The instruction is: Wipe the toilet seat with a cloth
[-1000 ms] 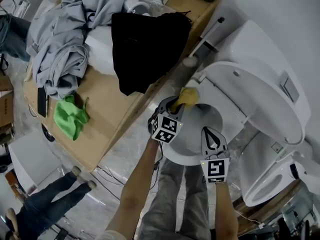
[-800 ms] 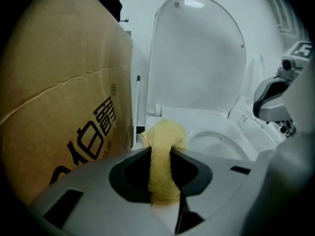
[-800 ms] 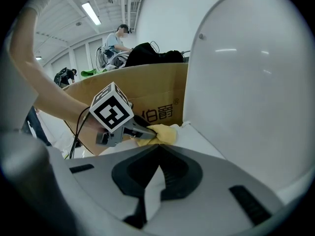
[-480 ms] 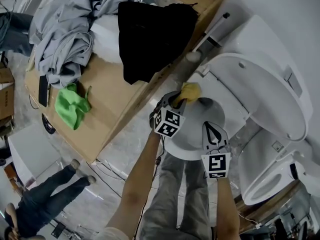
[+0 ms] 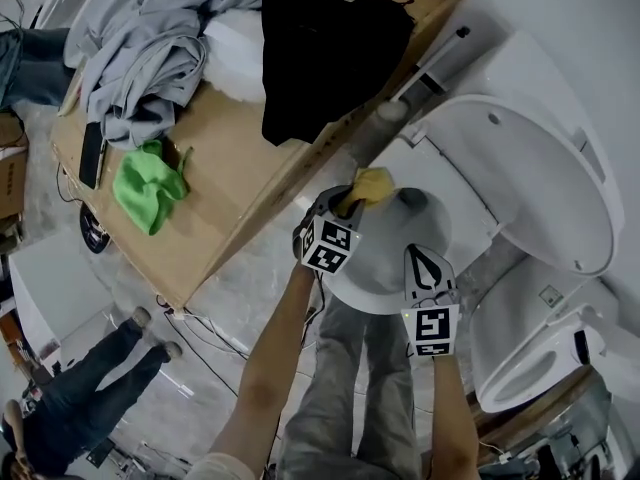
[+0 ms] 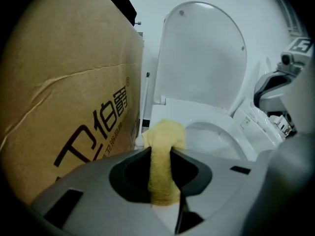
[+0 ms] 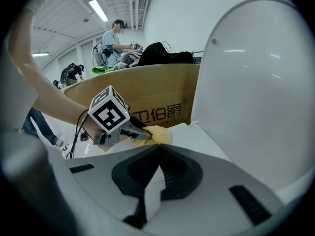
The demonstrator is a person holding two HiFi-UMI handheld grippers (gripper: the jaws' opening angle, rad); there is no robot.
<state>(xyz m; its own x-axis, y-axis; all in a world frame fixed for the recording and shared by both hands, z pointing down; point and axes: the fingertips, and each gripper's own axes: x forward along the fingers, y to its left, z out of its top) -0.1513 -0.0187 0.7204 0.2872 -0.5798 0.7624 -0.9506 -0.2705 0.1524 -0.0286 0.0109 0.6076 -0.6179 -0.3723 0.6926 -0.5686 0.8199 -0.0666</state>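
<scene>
A white toilet stands with its lid (image 5: 530, 178) raised and its seat (image 5: 385, 288) down. My left gripper (image 5: 345, 206) is shut on a yellow cloth (image 5: 370, 185), which rests on the seat's left rear part beside the cardboard box. From the left gripper view the cloth (image 6: 165, 146) runs between the closed jaws and bunches on the seat (image 6: 197, 114). My right gripper (image 5: 427, 266) hovers over the seat's front right, shut with nothing in it. The right gripper view shows the left gripper (image 7: 142, 132) with the cloth (image 7: 158, 134) on the seat rim.
A large cardboard box (image 5: 215, 178) stands close to the toilet's left, carrying grey clothes (image 5: 150, 38), a black garment (image 5: 320, 48), a green cloth (image 5: 148, 183) and a phone (image 5: 91, 155). Another toilet (image 5: 525, 363) sits at the right. A person's legs (image 5: 90, 388) are at bottom left.
The head view has shifted slightly. My left gripper with the cloth has stayed at the seat's left rear, edging a little along the rim. The right gripper has barely moved.
</scene>
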